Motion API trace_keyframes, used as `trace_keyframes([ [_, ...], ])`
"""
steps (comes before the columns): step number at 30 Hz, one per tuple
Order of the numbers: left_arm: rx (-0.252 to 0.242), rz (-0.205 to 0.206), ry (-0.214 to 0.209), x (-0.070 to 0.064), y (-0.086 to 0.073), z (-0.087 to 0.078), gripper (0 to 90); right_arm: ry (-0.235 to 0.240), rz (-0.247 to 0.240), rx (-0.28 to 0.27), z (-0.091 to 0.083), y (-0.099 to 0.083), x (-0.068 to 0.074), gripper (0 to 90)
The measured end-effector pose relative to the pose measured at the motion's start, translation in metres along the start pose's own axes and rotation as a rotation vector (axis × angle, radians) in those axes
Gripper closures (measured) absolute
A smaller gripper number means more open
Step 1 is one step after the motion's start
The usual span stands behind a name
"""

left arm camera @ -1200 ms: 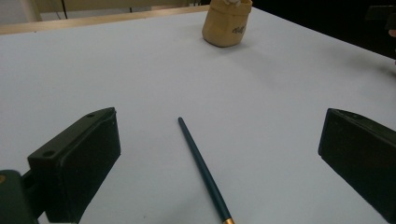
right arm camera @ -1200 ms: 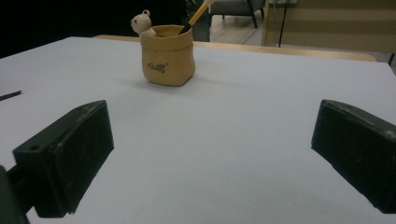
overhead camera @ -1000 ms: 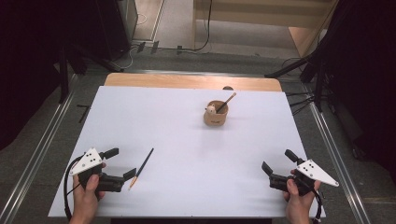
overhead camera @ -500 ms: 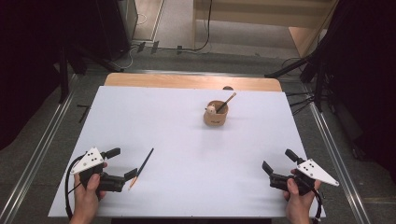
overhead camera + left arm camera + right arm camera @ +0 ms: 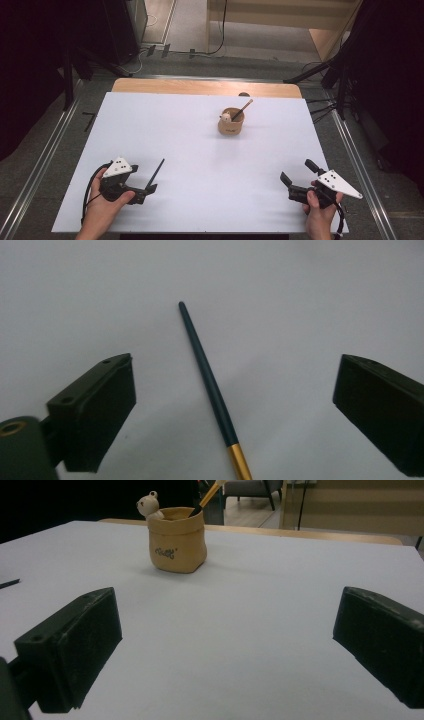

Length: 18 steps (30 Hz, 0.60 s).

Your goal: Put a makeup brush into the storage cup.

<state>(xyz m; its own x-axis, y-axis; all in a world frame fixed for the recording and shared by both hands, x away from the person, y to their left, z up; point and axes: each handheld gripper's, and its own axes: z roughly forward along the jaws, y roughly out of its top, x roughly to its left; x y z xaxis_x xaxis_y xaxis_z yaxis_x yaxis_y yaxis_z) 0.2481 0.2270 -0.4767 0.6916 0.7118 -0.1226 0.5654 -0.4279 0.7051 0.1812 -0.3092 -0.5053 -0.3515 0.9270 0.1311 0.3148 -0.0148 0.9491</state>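
A slim dark brush [image 5: 156, 173] with a gold ferrule lies flat on the white table top [image 5: 200, 165] at the front left. My left gripper [image 5: 142, 181] is open and straddles its near end. In the left gripper view the brush [image 5: 207, 377] runs up between the two spread jaws, touching neither, with my left gripper [image 5: 235, 385] low over the table. My right gripper [image 5: 297, 171] rests open at the front right, with nothing between its jaws. Far ahead of my right gripper [image 5: 227, 610] stands a tan pouch-shaped holder [image 5: 177, 540] with a small bear figure [image 5: 150, 505].
The holder [image 5: 231, 123] stands right of centre toward the back, with one brush [image 5: 243, 109] leaning out of it. A wooden strip [image 5: 205, 87] borders the table's far edge. Metal rails [image 5: 47, 150] run along both sides.
My left gripper has slid right toward the brush, so the brush's near end now lies between its jaws. The right gripper has stayed put.
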Motion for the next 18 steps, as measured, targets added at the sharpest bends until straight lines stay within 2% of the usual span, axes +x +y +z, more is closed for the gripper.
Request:
trace_keyframes([
  [2,0.036,-0.002,-0.003,-0.004,0.002,0.001,7.3,0.004,-0.001,0.003,0.002,0.000,0.001,0.0],
  [4,0.071,-0.015,0.023,-0.007,0.005,0.002,11.8,0.013,-0.007,0.011,0.002,-0.001,0.003,0.0],
  [7,0.151,-0.024,0.022,-0.007,0.009,0.005,15.1,0.016,-0.007,0.007,0.002,-0.001,0.004,0.0],
  [10,0.201,-0.019,0.033,-0.009,0.012,0.007,26.2,0.013,0.001,0.015,0.002,-0.002,0.004,0.0],
  [11,0.225,-0.014,0.046,-0.010,0.013,0.007,27.0,0.011,0.002,0.016,0.003,-0.002,0.004,0.0],
  [13,0.253,0.017,0.080,-0.015,0.014,0.009,34.5,0.011,0.001,0.015,0.003,-0.002,0.004,0.0],
  [14,0.275,0.027,0.080,-0.016,0.014,0.010,36.4,0.012,-0.004,0.013,0.003,-0.002,0.004,0.0],
  [16,0.323,0.050,0.106,-0.020,0.014,0.011,39.6,0.010,-0.005,0.015,0.002,-0.002,0.005,0.0],
  [18,0.346,0.057,0.135,-0.021,0.013,0.012,44.0,0.008,-0.005,0.016,0.002,-0.002,0.005,0.0],
])
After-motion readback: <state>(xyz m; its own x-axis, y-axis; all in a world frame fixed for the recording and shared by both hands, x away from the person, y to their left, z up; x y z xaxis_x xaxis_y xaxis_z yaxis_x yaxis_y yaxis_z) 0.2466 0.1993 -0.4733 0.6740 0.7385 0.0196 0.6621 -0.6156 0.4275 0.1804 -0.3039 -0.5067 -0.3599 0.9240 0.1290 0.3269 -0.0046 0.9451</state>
